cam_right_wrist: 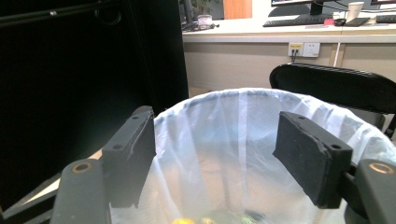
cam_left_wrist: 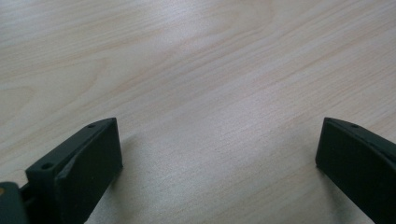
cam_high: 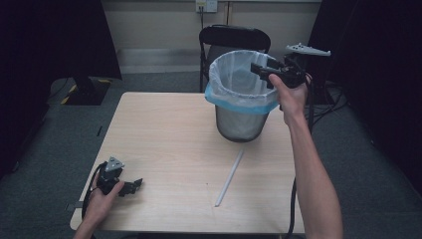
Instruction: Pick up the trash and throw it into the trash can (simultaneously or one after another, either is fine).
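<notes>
A mesh waste bin (cam_high: 242, 122) lined with a white and blue bag (cam_high: 234, 74) stands at the back right of the wooden table (cam_high: 164, 139). My right gripper (cam_high: 259, 68) hovers over the bin's right rim, open, nothing between its jaws. In the right gripper view the bag's mouth (cam_right_wrist: 243, 135) spreads below the open right gripper (cam_right_wrist: 215, 154), with small yellow and green bits (cam_right_wrist: 210, 220) at the bottom. My left gripper (cam_high: 134, 185) rests low on the table's front left corner, open and empty. The left gripper view has bare wood (cam_left_wrist: 210, 93) between the jaws. A white straw (cam_high: 229, 178) lies on the table.
A black folding chair (cam_high: 234, 40) stands behind the bin. A dark stand base (cam_high: 87, 92) sits on the floor at the back left, and cables (cam_high: 328, 99) trail at the right. A wall socket (cam_high: 206, 6) is at the back.
</notes>
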Motion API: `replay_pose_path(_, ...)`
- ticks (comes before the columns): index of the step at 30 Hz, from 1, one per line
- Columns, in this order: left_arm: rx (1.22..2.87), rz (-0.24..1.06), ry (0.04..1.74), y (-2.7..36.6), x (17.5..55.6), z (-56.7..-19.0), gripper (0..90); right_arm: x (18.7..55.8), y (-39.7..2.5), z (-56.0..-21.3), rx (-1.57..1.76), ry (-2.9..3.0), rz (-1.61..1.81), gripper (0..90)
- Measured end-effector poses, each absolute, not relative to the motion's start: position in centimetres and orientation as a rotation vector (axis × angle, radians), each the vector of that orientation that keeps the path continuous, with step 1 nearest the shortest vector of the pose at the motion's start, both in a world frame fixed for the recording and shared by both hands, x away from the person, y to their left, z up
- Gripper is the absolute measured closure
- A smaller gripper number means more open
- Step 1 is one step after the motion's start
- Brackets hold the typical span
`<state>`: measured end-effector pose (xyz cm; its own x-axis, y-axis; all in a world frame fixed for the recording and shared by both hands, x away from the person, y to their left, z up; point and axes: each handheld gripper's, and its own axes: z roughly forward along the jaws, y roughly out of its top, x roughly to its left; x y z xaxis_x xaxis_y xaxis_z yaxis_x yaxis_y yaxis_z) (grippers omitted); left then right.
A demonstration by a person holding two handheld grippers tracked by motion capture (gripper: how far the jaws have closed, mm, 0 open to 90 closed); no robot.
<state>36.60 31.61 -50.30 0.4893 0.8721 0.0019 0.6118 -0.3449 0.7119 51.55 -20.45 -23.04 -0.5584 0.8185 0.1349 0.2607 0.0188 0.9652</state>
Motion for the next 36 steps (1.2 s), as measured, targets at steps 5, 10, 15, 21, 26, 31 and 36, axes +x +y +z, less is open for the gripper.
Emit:
replay_pose_path(5, 2.075, 0.507, 1.219, 31.6, 36.6, -50.3, 0.0, 50.4, -20.9, -22.9, 1.073, 1.837, 1.575, 27.3)
replay_pose_path(10, 2.083, 0.512, 1.216, 31.6, 36.6, -50.3, 0.0, 49.0, -21.3, -22.7, 1.053, 1.832, 1.571, 22.4)
replay_pose_path(15, 2.083, 0.513, 1.217, 31.6, 36.6, -50.3, 0.0, 47.1, -21.6, -22.8, 1.042, 1.829, 1.554, 21.1)
replay_pose_path(21, 2.082, 0.512, 1.217, 31.6, 36.6, -50.3, 0.0, 45.0, -21.3, -23.9, 1.031, 1.856, 1.546, 21.3)
replay_pose_path(26, 2.083, 0.512, 1.217, 31.6, 36.6, -50.3, 0.0, 43.2, -21.0, -25.0, 1.036, 1.889, 1.521, 21.5)
replay_pose_path(31, 2.083, 0.512, 1.216, 31.6, 36.6, -50.3, 0.0, 41.9, -20.8, -26.4, 1.035, 1.915, 1.510, 20.9)
replay_pose_path(36, 2.083, 0.513, 1.216, 31.6, 36.6, -50.3, 0.0, 40.8, -20.3, -28.3, 1.051, 1.929, 1.527, 18.0)
